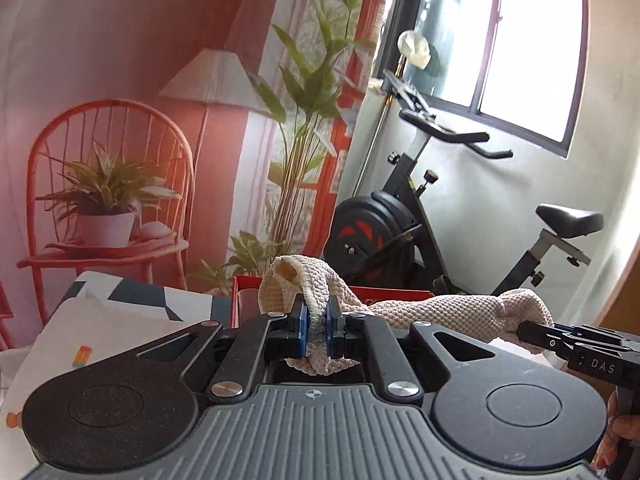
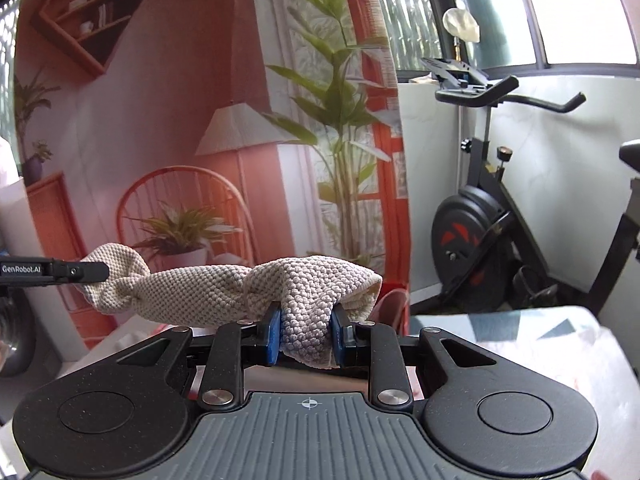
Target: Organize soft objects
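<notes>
Stretching a cream knitted cloth in the air between both tools, probably to flatten it for folding. Left gripper clenching one bunched end, right gripper pinching the other. Sitting behind, a red box, contents mostly hidden, perhaps one pinkish cup.

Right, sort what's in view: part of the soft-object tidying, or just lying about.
In the job:
cream knitted cloth
left gripper, clamped on one end
right gripper, clamped on the other end

Lying about:
exercise bike
red box
patterned cushion
</notes>
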